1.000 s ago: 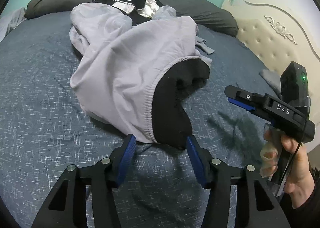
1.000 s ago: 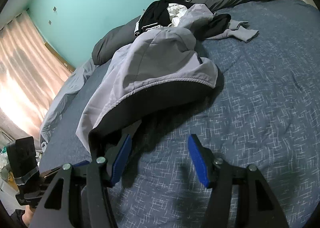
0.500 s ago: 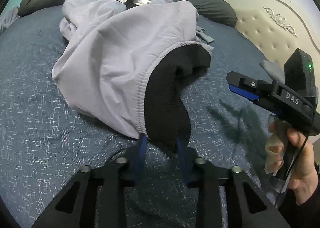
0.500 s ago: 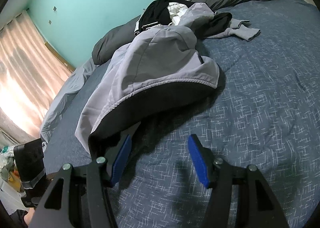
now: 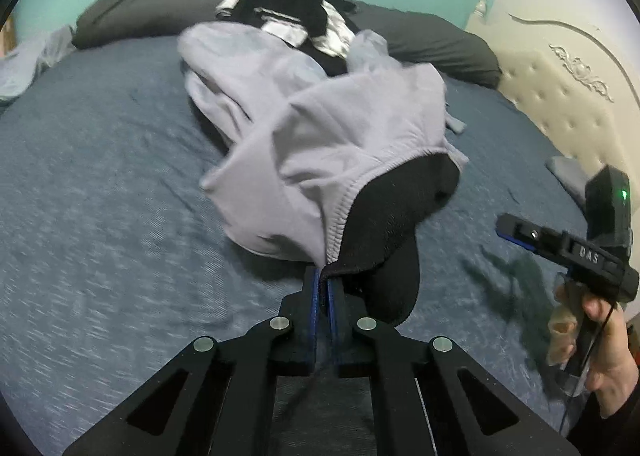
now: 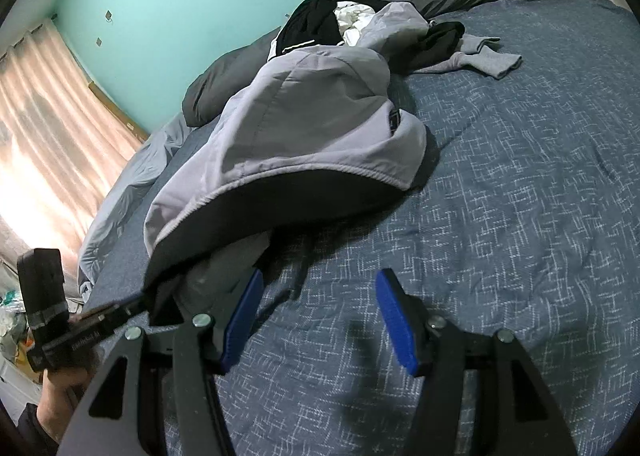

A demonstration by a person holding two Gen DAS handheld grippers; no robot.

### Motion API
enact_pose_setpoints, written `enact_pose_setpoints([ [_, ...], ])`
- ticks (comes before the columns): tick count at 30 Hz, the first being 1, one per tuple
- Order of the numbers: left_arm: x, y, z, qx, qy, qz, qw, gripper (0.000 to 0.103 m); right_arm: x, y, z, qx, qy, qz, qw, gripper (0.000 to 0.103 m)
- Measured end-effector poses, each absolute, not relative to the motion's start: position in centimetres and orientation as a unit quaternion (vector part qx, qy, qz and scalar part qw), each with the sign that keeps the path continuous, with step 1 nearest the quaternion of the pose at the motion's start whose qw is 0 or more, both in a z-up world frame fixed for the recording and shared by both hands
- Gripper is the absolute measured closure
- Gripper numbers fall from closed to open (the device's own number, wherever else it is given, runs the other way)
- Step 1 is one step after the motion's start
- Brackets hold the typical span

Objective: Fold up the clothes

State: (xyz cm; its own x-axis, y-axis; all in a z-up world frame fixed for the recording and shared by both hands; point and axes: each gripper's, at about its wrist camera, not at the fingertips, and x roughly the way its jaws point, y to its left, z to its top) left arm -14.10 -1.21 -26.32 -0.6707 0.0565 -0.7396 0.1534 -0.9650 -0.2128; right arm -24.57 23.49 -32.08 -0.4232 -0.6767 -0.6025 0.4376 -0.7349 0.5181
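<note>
A lilac-grey jacket [image 5: 328, 135] with a black lining [image 5: 392, 223] lies rumpled on the blue bedspread [image 5: 100, 215]. My left gripper [image 5: 323, 280] is shut on the jacket's hem edge, where grey shell meets black lining, and the cloth is drawn up taut toward it. In the right wrist view the same jacket [image 6: 312, 123] spreads ahead and its left hem corner rises to the left gripper [image 6: 136, 306] at the lower left. My right gripper [image 6: 320, 316] hovers open over bare bedspread [image 6: 500, 215], just right of the hem, with nothing between its blue pads.
A heap of black and white clothes [image 5: 296, 15] and a grey garment [image 6: 484, 55] lie behind the jacket. Dark grey pillows [image 5: 144, 11] line the far edge. A cream tufted headboard [image 5: 560, 95] stands at the right. Curtains [image 6: 48, 127] hang left of the bed.
My left gripper's jaws have gone from wide apart to shut on the jacket hem, and it has pulled back, lifting and stretching the cloth. The right gripper has stayed still and open.
</note>
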Motion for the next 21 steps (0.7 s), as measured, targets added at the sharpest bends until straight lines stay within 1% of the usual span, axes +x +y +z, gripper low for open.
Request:
enact_pose_setpoints([
  [5,-14.1,-2.3,-26.1,0.400,0.141,-0.905,0.038,0.099,-24.7,23.4,-32.4,0.423,-0.142,-0.830,0.335,0.043],
  [9,-14.7,-0.7,-27.1,0.418,0.129,-0.899,0.026,0.099,-24.9,23.3,-32.6,0.428,-0.140,-0.828,0.335,0.043],
  [13,-14.6,-0.6,-27.3,0.423,0.135,-0.896,0.022,0.099,-25.5,23.3,-32.4,0.431,-0.133,-0.834,0.318,0.043],
  [16,-14.8,-0.7,-27.3,0.424,0.140,-0.895,0.014,0.099,-26.2,22.9,-31.9,0.424,-0.106,-0.847,0.301,0.042],
  [17,-14.7,-0.5,-27.3,0.425,0.138,-0.895,0.011,0.098,-26.4,22.5,-31.8,0.427,-0.097,-0.846,0.303,0.038],
  [19,-14.5,0.1,-27.6,0.428,0.130,-0.895,0.007,0.097,-26.7,21.8,-31.8,0.434,-0.078,-0.844,0.306,0.036],
  [21,-14.6,0.8,-27.7,0.432,0.126,-0.893,0.003,0.093,-27.1,21.0,-31.8,0.440,-0.058,-0.841,0.309,0.036],
])
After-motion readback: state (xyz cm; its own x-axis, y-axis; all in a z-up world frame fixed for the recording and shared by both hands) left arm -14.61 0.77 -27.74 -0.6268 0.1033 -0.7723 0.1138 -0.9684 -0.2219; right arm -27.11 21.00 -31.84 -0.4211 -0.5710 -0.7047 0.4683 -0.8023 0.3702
